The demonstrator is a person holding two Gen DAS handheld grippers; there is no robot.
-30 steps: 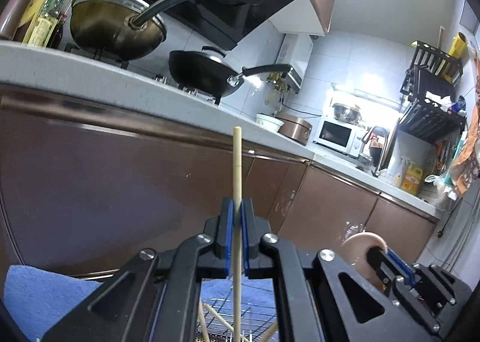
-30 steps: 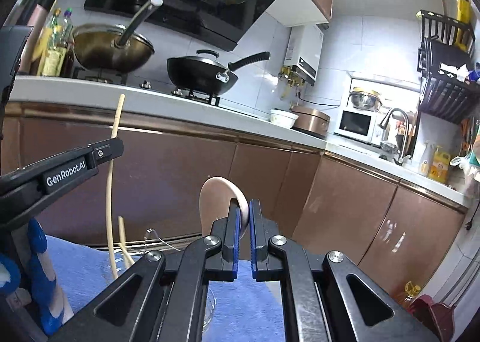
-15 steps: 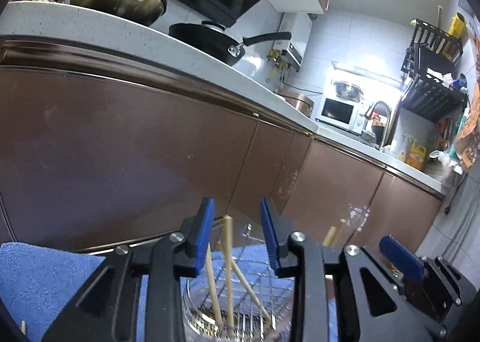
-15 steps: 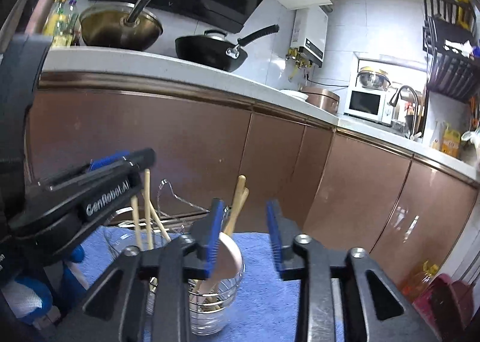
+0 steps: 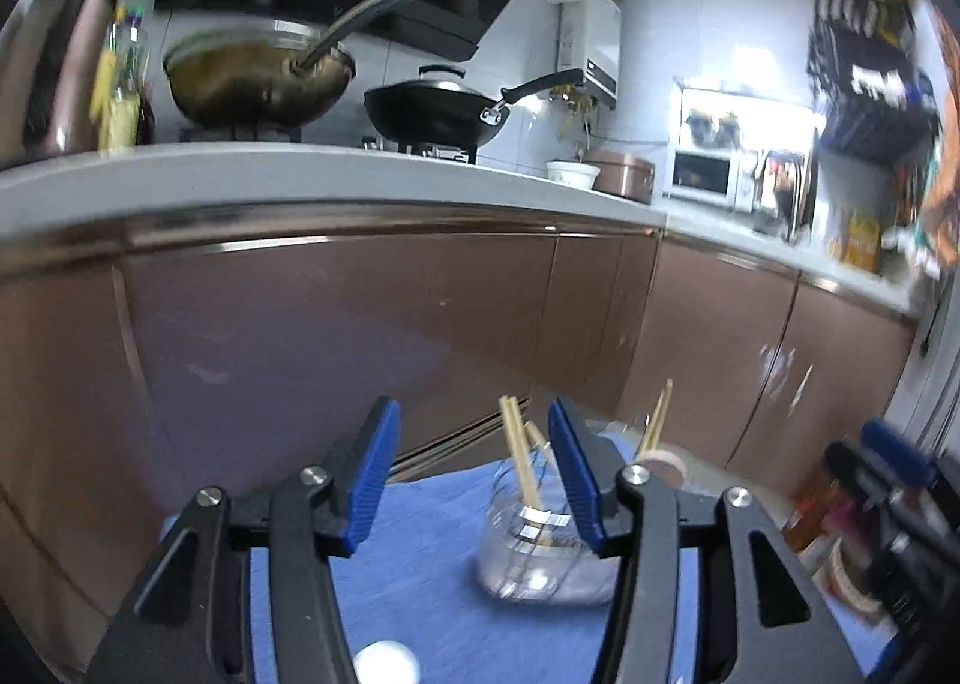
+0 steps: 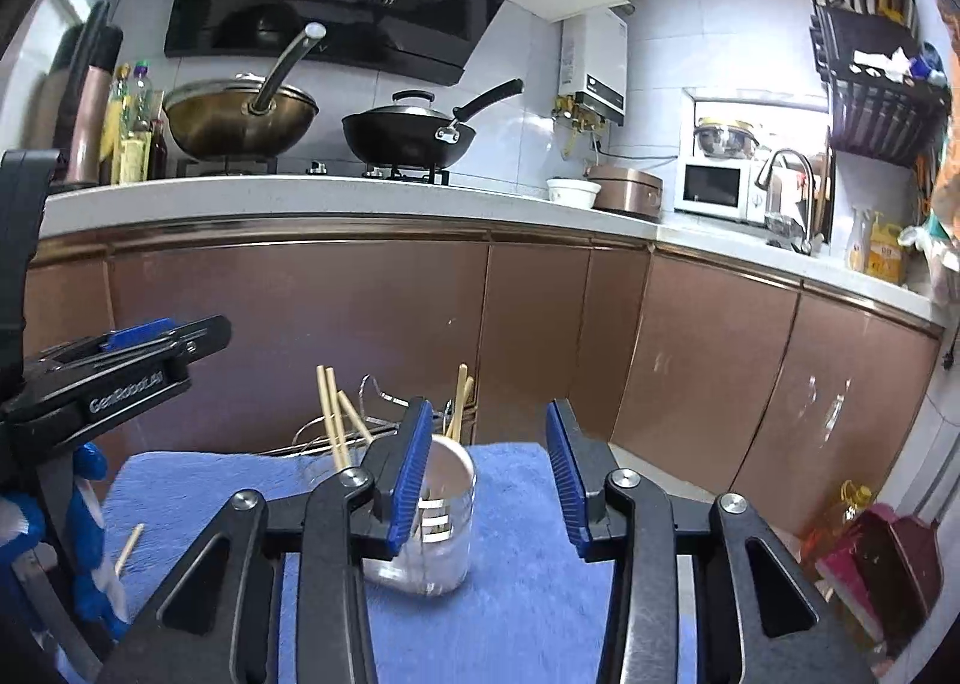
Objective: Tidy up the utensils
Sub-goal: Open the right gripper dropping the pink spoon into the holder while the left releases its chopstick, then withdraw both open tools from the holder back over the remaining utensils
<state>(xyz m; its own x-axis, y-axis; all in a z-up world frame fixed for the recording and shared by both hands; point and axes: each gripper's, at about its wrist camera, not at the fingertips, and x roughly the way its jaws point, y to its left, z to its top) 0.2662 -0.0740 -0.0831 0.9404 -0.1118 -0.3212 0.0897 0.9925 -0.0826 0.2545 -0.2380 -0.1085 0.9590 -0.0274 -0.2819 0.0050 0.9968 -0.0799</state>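
Note:
A wire utensil holder point(image 5: 543, 552) stands on a blue towel point(image 5: 420, 564). Several wooden chopsticks point(image 5: 519, 456) and a wooden spoon handle point(image 5: 657, 420) stick up out of it. The holder point(image 6: 447, 528), the chopsticks point(image 6: 333, 414) and the towel point(image 6: 528, 582) also show in the right wrist view. My left gripper point(image 5: 474, 474) is open and empty, pulled back from the holder. My right gripper point(image 6: 489, 474) is open and empty, just right of the holder. One loose chopstick point(image 6: 129, 546) lies on the towel at the left.
Brown cabinet doors point(image 6: 360, 336) rise behind the towel under a white counter point(image 6: 300, 198) with a wok point(image 6: 240, 120) and a black pan point(image 6: 408, 135). Bottles and a red object point(image 6: 864, 552) stand on the floor at the right.
Both grippers opened. The left let go of its chopstick and the right of the wooden spoon; both now stand in the holder. Both grippers have drawn back and up.

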